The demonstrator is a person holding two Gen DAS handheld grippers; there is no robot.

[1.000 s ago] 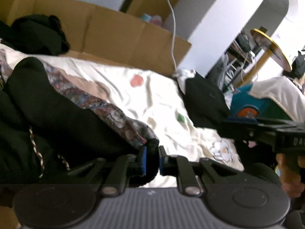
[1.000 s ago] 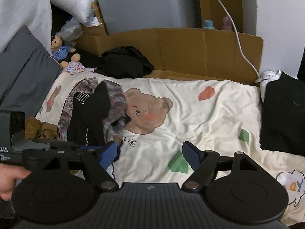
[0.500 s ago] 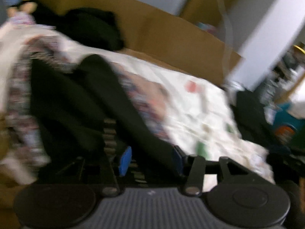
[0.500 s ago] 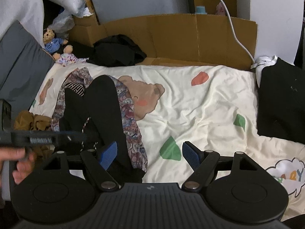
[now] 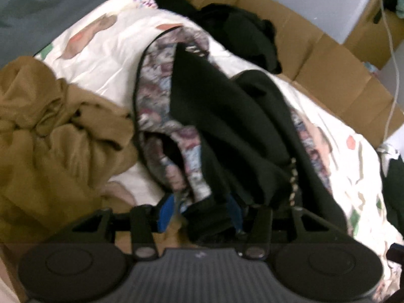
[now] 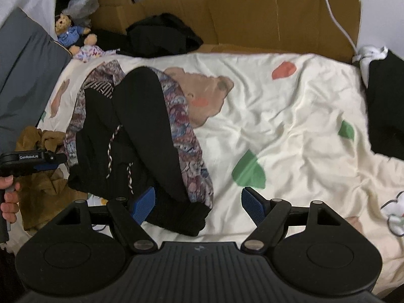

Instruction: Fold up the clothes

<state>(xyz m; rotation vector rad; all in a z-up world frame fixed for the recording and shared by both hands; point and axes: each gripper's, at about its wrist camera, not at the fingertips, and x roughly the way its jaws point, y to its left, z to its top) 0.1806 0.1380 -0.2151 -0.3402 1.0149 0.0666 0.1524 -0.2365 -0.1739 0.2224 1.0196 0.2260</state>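
A black garment with a patterned floral lining (image 6: pixel 141 136) lies crumpled on the left of the cream bear-print bedsheet (image 6: pixel 290 116). It fills the left wrist view (image 5: pixel 227 116), with a braided drawstring hanging. My left gripper (image 5: pixel 199 213) is open at the garment's near edge, with cloth lying between its blue pads. It also shows in the right wrist view (image 6: pixel 48 161) at the garment's left edge. My right gripper (image 6: pixel 198 203) is open just above the garment's black ribbed cuff (image 6: pixel 181 214), its left pad touching the cloth.
A brown crumpled garment (image 5: pixel 50 131) lies left of the black one. Another black garment (image 6: pixel 161 35) lies at the back by the cardboard wall (image 6: pixel 252 17). A black folded item (image 6: pixel 388 106) sits at the right. A teddy bear (image 6: pixel 70 31) and a grey pillow (image 6: pixel 22 80) are at the far left.
My left gripper has opened, let go of the black garment and swung left to the garment's left edge. The garment now lies spread on the sheet. My right gripper stays open.
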